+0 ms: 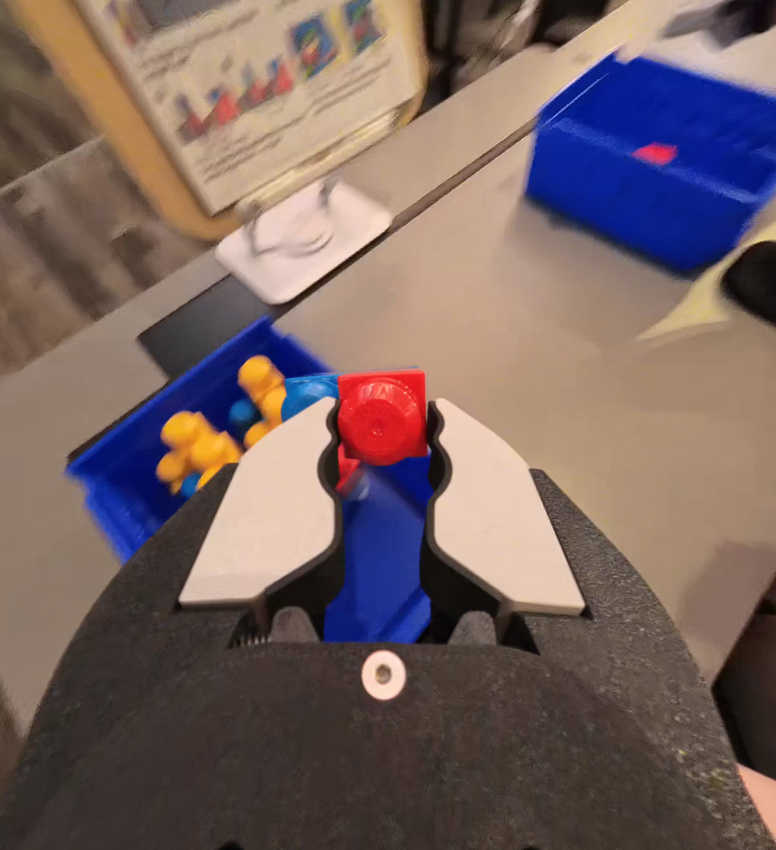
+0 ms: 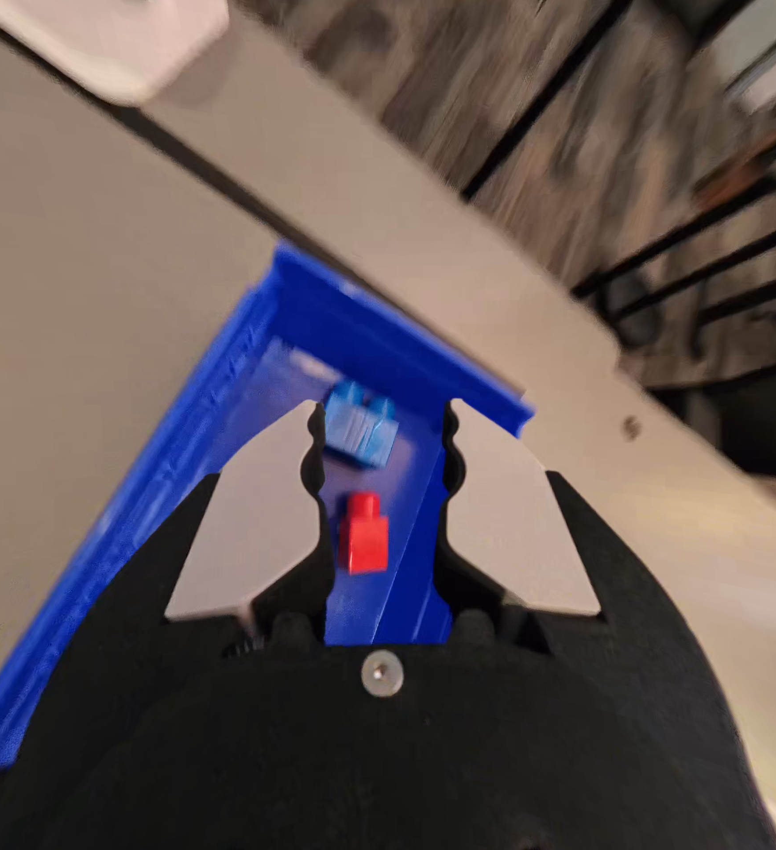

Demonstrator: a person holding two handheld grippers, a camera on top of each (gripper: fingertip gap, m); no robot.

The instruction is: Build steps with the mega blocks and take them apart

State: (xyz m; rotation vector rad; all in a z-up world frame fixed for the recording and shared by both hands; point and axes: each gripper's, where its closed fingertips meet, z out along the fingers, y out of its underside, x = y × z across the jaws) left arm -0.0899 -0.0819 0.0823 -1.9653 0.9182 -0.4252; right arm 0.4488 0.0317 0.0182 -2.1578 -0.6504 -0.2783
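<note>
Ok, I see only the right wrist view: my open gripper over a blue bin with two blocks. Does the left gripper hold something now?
Observer: Yes. The left gripper is shut on a red block, its stud pointing at the camera.
Operator: Where is it?
Observer: Above a second blue bin, at the table's near left.
Operator: What is in that bin?
Observer: Yellow blocks and some blue blocks, piled loosely.
</note>
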